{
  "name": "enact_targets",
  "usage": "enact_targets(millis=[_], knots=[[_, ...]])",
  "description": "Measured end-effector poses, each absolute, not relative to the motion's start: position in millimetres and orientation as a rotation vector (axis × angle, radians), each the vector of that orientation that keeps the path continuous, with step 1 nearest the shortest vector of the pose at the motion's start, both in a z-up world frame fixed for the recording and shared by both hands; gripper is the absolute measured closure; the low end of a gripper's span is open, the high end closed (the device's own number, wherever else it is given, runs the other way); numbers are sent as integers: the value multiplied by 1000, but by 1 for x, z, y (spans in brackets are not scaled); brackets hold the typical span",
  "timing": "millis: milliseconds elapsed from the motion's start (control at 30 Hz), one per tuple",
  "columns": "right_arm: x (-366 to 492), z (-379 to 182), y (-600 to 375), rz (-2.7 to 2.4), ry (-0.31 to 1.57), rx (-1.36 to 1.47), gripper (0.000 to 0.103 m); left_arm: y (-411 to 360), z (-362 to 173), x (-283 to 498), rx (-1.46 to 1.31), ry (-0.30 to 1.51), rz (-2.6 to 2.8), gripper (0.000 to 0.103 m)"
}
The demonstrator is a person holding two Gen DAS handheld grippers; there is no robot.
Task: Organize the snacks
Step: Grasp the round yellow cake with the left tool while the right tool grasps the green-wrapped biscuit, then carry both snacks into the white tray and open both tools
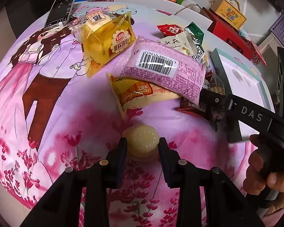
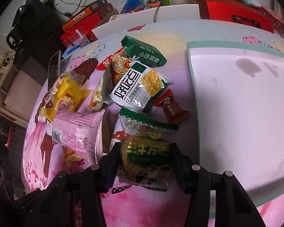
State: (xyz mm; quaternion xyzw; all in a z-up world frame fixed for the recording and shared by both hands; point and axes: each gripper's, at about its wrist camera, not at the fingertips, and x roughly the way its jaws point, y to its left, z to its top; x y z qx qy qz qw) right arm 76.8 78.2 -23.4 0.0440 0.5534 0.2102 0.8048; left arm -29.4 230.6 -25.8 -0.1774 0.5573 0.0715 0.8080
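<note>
Since tray [image 2: 236, 98] sits empty beside snack pile, both claws load up: left claw [image 1: 143, 147] clamps jelly cup [image 1: 141, 139], right claw [image 2: 144, 160] pinches green biscuit pack [image 2: 147, 151] off pile edge.

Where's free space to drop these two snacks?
Free: inside the white tray, right of the snack pile; also the cloth left of the yellow bread pack. Crowded: mid-table pile, and clutter along the far edge.
</note>
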Motion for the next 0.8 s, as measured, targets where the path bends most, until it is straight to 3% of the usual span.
enact_targets(millis=[267,333,500,800], knots=[[70,1,70,492,1123,120,50,234,-8,-28,-373,1151,178,71],[70,12,67,498,1096,126,50,234,1,-28,-381,1125,173,95],[69,30,52,495,1042,153,50,229,21,-19,-339,1093,164,95],[79,19,43,454,1082,160,50,236,0,-22,-357,1154,200,93]])
